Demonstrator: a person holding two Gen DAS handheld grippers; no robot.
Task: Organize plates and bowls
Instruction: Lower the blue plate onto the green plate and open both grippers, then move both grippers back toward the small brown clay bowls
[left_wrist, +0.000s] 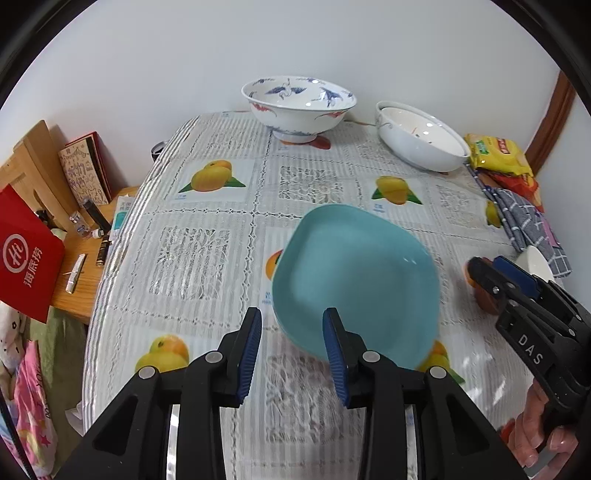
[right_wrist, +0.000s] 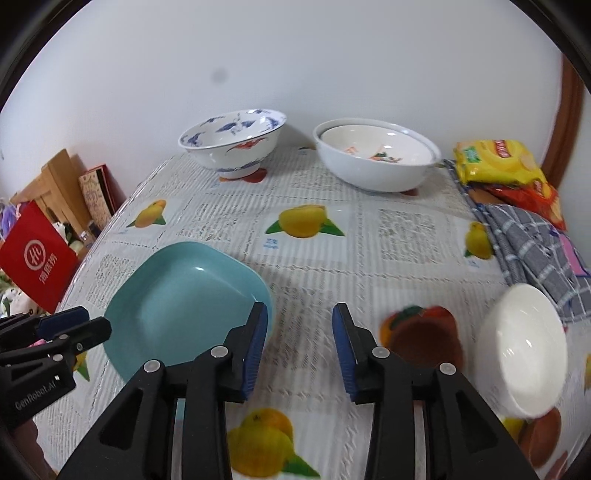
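Both pairs of jaws stand wide apart with nothing between them. The left gripper (left_wrist: 291, 347) hangs just short of the teal plate (left_wrist: 356, 280), whose near rim lies just ahead of its fingertips; the right gripper (right_wrist: 300, 347) hovers over bare tablecloth (right_wrist: 369, 258), the plate to its left and a small white bowl (right_wrist: 522, 350) to its right. The plate looks glazed, stiff and breakable — probably slick, so the raised rim is the likely hold. Two larger bowls — the crane-patterned bowl (left_wrist: 298, 105) and the white bowl (left_wrist: 421, 138) — sit well apart, by the wall.
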